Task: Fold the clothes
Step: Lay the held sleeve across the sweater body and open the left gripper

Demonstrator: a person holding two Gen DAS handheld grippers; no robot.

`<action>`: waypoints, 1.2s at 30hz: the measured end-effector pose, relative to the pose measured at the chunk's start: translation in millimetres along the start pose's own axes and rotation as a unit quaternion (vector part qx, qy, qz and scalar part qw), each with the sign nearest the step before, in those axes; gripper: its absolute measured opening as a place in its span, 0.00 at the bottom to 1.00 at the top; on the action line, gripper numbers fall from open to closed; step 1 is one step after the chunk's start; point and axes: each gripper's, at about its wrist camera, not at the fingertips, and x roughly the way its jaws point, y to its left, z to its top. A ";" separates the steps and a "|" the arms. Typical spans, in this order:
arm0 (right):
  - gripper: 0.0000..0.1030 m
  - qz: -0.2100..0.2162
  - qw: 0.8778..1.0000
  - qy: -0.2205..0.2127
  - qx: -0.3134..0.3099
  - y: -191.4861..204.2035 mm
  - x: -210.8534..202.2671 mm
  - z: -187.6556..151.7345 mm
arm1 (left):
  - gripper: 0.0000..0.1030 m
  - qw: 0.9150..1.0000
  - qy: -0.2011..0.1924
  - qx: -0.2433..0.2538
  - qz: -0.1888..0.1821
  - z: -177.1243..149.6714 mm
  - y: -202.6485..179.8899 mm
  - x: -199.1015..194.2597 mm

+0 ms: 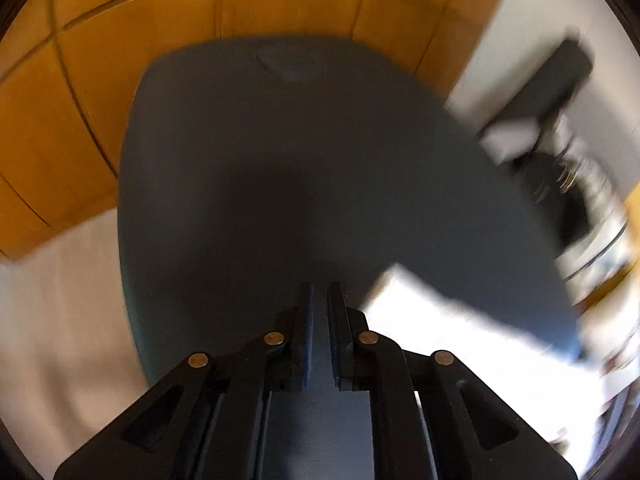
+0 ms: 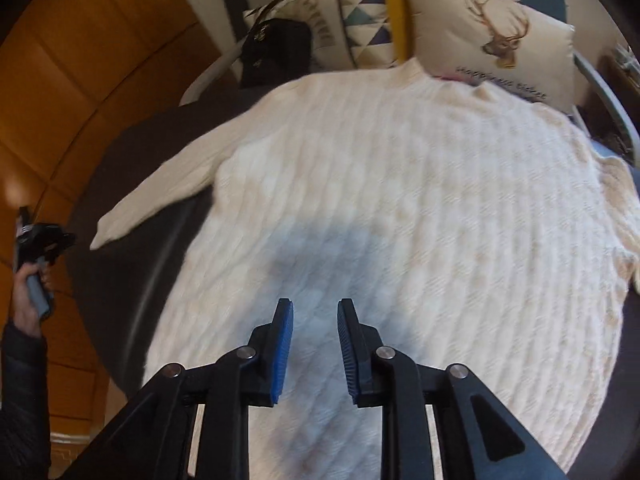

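Note:
A cream cable-knit sweater (image 2: 400, 200) lies spread flat on a dark round table (image 2: 120, 272), its neck towards the cushions and one sleeve (image 2: 160, 188) stretched out to the left. My right gripper (image 2: 314, 344) hovers over the sweater's lower body, open, with nothing between its blue pads. In the left wrist view, which is blurred, my left gripper (image 1: 320, 320) hangs above the bare dark table (image 1: 280, 160). Its jaws are drawn together to a thin slit with nothing in them. A white part of the sweater (image 1: 440, 320) lies just to its right.
Patterned cushions (image 2: 488, 36) and a black bag (image 2: 276, 52) sit on a seat behind the table. A hand in a dark sleeve (image 2: 28, 308) holds a gripper handle at the far left, off the table edge. Orange wooden floor (image 1: 80, 120) surrounds the table.

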 end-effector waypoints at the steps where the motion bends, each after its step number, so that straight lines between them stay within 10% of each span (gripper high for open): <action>1: 0.22 -0.003 1.000 0.003 -0.002 -2.0 3.0 3.3 | 0.08 0.999 0.002 0.026 -0.025 -6.2 -16.1 -8.8; 7: 0.22 -0.018 0.998 0.033 -0.057 18.9 40.8 13.5 | 0.11 0.963 0.049 0.247 -0.101 -87.5 -155.5 -7.9; 12: 0.21 -0.060 0.989 0.059 -0.119 9.3 53.0 -7.3 | 0.14 0.933 0.027 0.359 0.020 -120.5 -194.4 39.8; 14: 0.20 -0.046 0.991 0.067 -0.111 -4.5 44.9 -16.0 | 0.18 0.929 0.004 0.367 0.052 -114.0 -192.0 43.9; 18: 0.20 0.009 0.997 0.064 -0.039 -34.3 23.6 -19.0 | 0.17 0.950 0.014 0.307 0.058 -91.9 -174.0 24.1; 20: 0.24 0.042 0.999 0.032 -0.001 -40.7 3.1 -18.4 | 0.17 0.957 -0.007 0.290 0.012 -102.2 -169.8 -11.4; 22: 0.24 0.062 0.998 0.028 0.001 -35.9 -10.6 -27.3 | 0.17 0.947 -0.014 0.318 -0.038 -132.4 -187.2 -46.1; 24: 0.24 0.049 0.998 0.036 -0.021 -22.3 -12.5 -40.1 | 0.17 0.920 -0.022 0.385 -0.071 -169.5 -220.0 -63.3; 27: 0.24 0.076 0.996 0.048 -0.027 -1.8 -5.4 -51.6 | 0.17 0.895 -0.040 0.441 -0.054 -194.8 -274.2 -53.0; 36: 0.24 0.124 0.987 0.079 -0.060 74.0 57.6 -27.6 | 0.17 0.911 0.010 0.411 0.041 -153.1 -294.1 34.9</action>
